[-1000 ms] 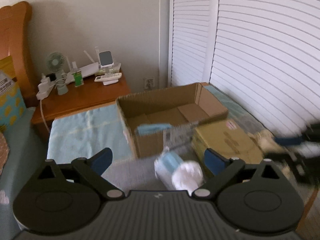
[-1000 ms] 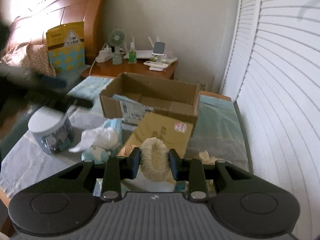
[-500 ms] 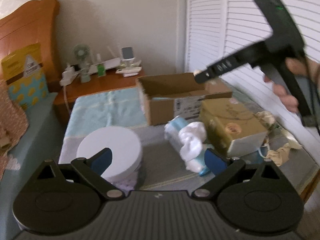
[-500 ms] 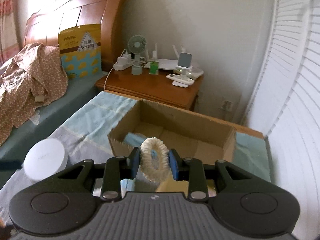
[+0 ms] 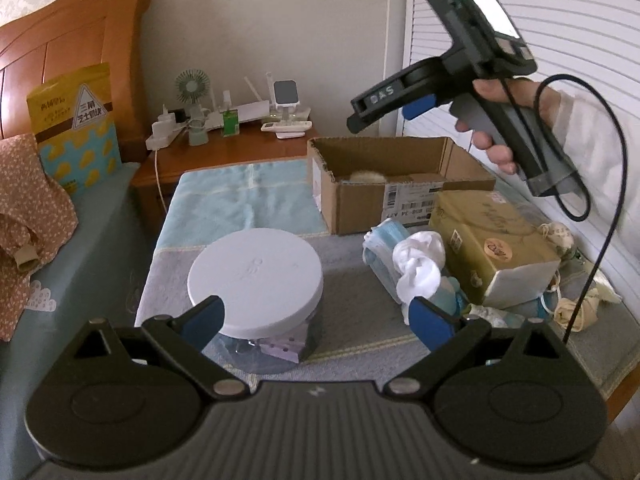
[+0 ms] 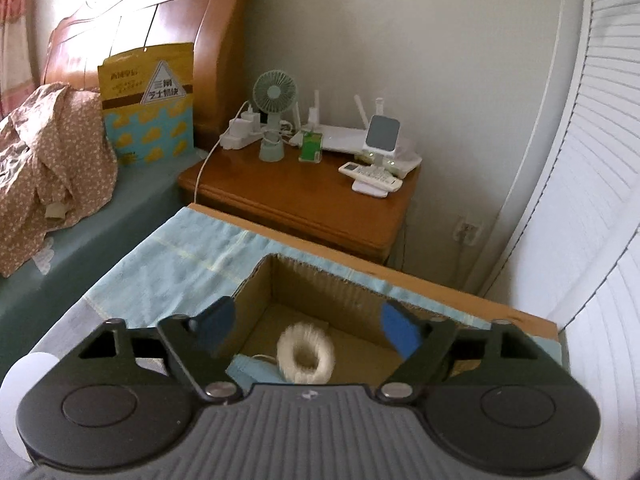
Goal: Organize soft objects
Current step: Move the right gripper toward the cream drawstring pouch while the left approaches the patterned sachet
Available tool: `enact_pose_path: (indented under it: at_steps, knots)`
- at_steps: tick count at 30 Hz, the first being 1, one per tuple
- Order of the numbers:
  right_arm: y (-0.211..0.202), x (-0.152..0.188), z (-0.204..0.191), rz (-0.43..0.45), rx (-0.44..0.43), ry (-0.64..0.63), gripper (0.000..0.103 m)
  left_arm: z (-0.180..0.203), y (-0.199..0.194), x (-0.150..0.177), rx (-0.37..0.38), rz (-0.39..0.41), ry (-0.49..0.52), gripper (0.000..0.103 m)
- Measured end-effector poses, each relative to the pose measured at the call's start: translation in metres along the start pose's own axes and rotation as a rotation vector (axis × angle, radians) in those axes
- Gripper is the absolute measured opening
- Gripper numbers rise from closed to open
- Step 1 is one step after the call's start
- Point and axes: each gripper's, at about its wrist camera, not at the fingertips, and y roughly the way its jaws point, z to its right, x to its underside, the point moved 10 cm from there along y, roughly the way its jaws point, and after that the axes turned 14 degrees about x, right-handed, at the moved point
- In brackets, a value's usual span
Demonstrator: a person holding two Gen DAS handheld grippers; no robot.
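An open cardboard box (image 5: pixel 400 184) stands on the cloth-covered table; it also shows in the right wrist view (image 6: pixel 320 292). A cream fluffy scrunchie (image 6: pixel 306 354) lies inside it beside a blue face mask (image 6: pixel 250 368). My right gripper (image 6: pixel 308 324) is open and empty above the box; it shows in the left wrist view (image 5: pixel 384 114). My left gripper (image 5: pixel 316 318) is open and empty, low over the table front. Blue face masks (image 5: pixel 384 244) and a white cloth (image 5: pixel 418 268) lie on the table beyond it.
A white-lidded jar (image 5: pixel 256 276) stands just past my left fingers. A yellow-green carton (image 5: pixel 492 248) lies right of the masks, with small cream items (image 5: pixel 572 304) beside it. A wooden nightstand (image 6: pixel 304 200) with a fan and gadgets stands behind. A bed lies left, shutter doors right.
My right gripper carried the scrunchie over the box, opened and let it drop inside. My left gripper pulled back and stays open.
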Motion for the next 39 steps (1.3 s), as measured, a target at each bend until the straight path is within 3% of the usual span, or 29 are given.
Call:
enact_pose_path:
  at_steps: [5, 14, 17, 27, 39]
  knots:
    - [-0.021, 0.008, 0.011, 0.014, 0.009, 0.014, 0.102, 0.003, 0.004, 0.004, 0.018, -0.024, -0.015, 0.098]
    - [-0.081, 0.038, 0.025, 0.044, 0.039, 0.017, 0.103, 0.02, 0.004, 0.009, 0.067, -0.032, 0.026, 0.098]
    - [-0.103, 0.052, 0.03, 0.059, 0.086, 0.014, 0.103, 0.029, 0.005, 0.012, 0.092, -0.046, 0.06, 0.098]
    - [-0.15, 0.134, 0.05, 0.033, 0.184, 0.07, 0.103, 0.061, 0.012, 0.033, 0.248, -0.094, 0.088, 0.098]
    - [-0.173, 0.226, 0.079, -0.08, 0.29, 0.137, 0.103, 0.091, 0.028, 0.036, 0.209, -0.112, 0.219, 0.102]
